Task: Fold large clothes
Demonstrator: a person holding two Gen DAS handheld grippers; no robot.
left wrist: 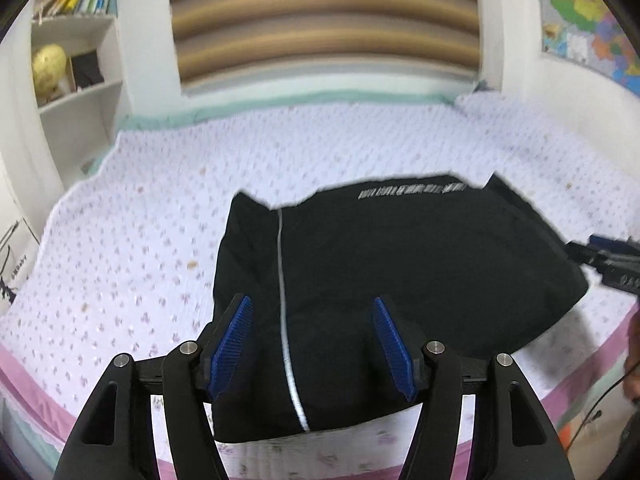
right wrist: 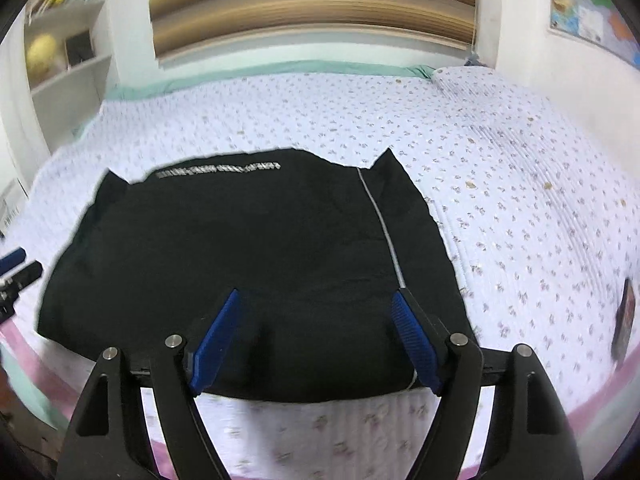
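The black garment [left wrist: 400,280] lies folded into a compact block near my edge of the bed [left wrist: 140,220]; little seems left. My left tongs [left wrist: 312,344] and right tongs [right wrist: 316,340] hang apart, empty.

**Two wrist cameras over one bed**

Each camera rides behind its claw, tilted down across the bed [left wrist: 160,220] toward the striped blind [left wrist: 324,20]. The left looks from the folded black garment's [left wrist: 400,272] left end, the right from its right end, both near, sharing the garment, the bed and the bookshelf [right wrist: 68,68].
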